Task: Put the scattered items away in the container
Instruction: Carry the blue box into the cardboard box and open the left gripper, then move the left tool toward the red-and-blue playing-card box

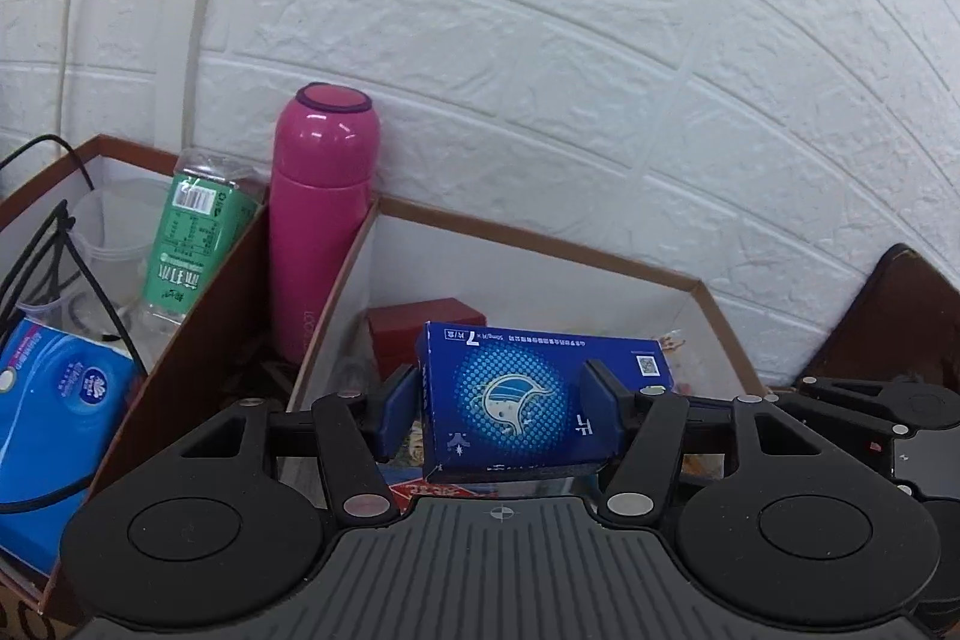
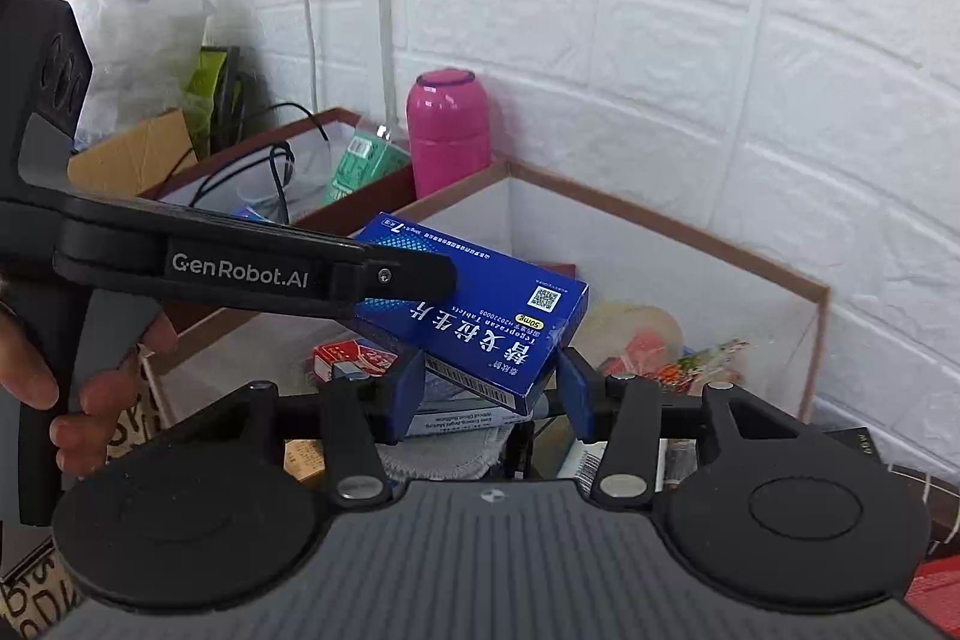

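Left wrist: blue box (image 1: 528, 400) between tool (image 1: 501, 409) pads.

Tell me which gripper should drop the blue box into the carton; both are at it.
Probably right. The right gripper pinches the blue box above the carton; the left gripper shows a gap beside one pad.

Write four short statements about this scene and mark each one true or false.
1. The pink flask stands upright between the two containers. True.
2. The green-labelled bottle lies flat on the table, outside any container. False: it leans inside the left container.
3. The blue box has a QR code printed on it. True.
4. The right container holds nothing. False: a red box and other items lie in it.
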Demonstrator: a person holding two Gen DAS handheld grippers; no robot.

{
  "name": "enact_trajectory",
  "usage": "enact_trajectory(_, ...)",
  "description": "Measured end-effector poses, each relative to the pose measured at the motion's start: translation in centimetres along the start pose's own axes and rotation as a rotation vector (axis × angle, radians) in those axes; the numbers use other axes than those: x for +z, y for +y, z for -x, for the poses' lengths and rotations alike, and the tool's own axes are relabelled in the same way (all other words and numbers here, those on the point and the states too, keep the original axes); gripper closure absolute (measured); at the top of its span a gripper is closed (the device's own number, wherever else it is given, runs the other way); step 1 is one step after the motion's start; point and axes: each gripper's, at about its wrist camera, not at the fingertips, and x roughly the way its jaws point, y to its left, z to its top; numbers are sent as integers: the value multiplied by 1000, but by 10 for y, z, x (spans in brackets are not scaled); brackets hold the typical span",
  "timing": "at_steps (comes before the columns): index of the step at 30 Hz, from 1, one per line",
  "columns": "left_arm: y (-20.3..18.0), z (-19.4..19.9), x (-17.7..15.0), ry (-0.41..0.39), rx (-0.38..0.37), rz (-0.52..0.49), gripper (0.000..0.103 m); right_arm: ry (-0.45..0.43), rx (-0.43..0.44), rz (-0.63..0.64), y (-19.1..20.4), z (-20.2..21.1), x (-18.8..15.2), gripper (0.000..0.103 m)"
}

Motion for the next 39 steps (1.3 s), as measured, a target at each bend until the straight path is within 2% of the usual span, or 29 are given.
enact_trajectory(3,5,-9,0,16,27,6,24,9,0,3,0,-13,-1,47)
enact_trajectory(4,5,-11,0,27,49,13,10,11,3,13,2,-17,-1,32)
enact_trajectory(5,6,-12,-1,34,71,20,0,18,-3,25,3,-20,-1,22)
enact_trajectory(6,5,-10,-2,32,76,19,0,14,-26,35,4,-20,-3,13)
enact_trajectory(8,1,-5,-5,25,66,-6,0,-3,-44,45,5,-16,-4,13)
enact_trajectory(12,-10,4,-10,24,48,-56,0,-36,-55,21,0,-4,-3,6)
enact_trajectory(19,-33,29,-17,40,27,-48,0,-41,-46,31,4,27,-9,4)
enact_trajectory(26,-75,79,-40,6,-21,-55,0,-103,-61,27,17,91,-29,3)
enact_trajectory(30,-116,113,-76,-16,-51,-119,0,-185,-98,13,30,139,-70,1)
enact_trajectory(33,-148,125,-114,8,-114,-144,0,-223,-126,-13,37,170,-114,1)
enact_trajectory(36,-178,126,-156,41,-186,-157,0,-232,-154,-59,37,195,-159,0)
enact_trajectory(39,-203,115,-194,101,-259,-145,0,-200,-215,-102,31,215,-200,0)
